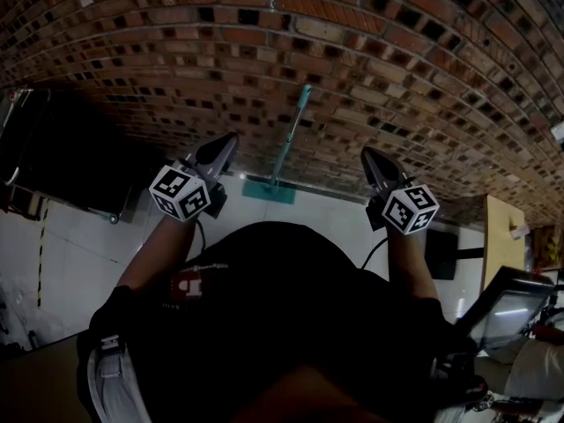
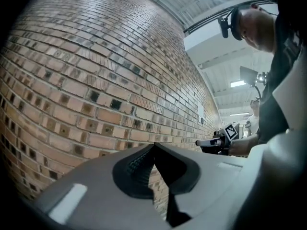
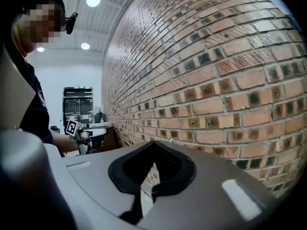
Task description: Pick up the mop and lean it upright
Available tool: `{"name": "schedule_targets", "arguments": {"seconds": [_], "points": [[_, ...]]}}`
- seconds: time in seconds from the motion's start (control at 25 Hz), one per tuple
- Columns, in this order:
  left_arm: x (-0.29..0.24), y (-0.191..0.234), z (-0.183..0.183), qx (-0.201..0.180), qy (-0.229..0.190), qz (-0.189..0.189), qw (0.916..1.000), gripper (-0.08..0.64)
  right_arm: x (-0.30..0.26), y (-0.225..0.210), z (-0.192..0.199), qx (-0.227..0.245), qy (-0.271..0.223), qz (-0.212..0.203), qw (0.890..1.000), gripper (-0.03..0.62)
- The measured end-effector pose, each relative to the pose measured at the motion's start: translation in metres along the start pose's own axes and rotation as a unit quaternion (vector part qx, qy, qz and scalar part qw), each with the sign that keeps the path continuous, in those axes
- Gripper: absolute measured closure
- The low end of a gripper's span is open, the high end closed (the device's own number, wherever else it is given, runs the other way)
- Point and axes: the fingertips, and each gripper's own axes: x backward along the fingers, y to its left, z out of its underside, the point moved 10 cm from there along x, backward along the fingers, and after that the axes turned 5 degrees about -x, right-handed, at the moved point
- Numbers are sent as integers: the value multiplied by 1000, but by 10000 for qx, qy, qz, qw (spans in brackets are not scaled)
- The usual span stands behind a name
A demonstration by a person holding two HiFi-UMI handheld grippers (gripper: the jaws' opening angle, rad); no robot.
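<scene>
The long-handled mop with a flat, rectangular teal head [image 1: 269, 191] leans upright against the red-brown brick wall [image 1: 397, 77]. Its head sits on the white floor [image 1: 339, 211] at the wall's foot, and its slim teal handle runs up the bricks. It lies between the two grippers and beyond their tips, touched by neither. The left gripper [image 1: 231, 139] has its jaws pressed together on nothing. The right gripper [image 1: 367, 153] is also empty, with its tips meeting.
</scene>
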Motion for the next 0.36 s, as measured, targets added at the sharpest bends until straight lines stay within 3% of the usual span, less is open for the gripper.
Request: {"name": "schedule_targets", "arguments": {"seconds": [0.36], "points": [[-4,-2,-4,-66,8,50,10000,560,2,-1,-5,80,7,17,10000,580]]}}
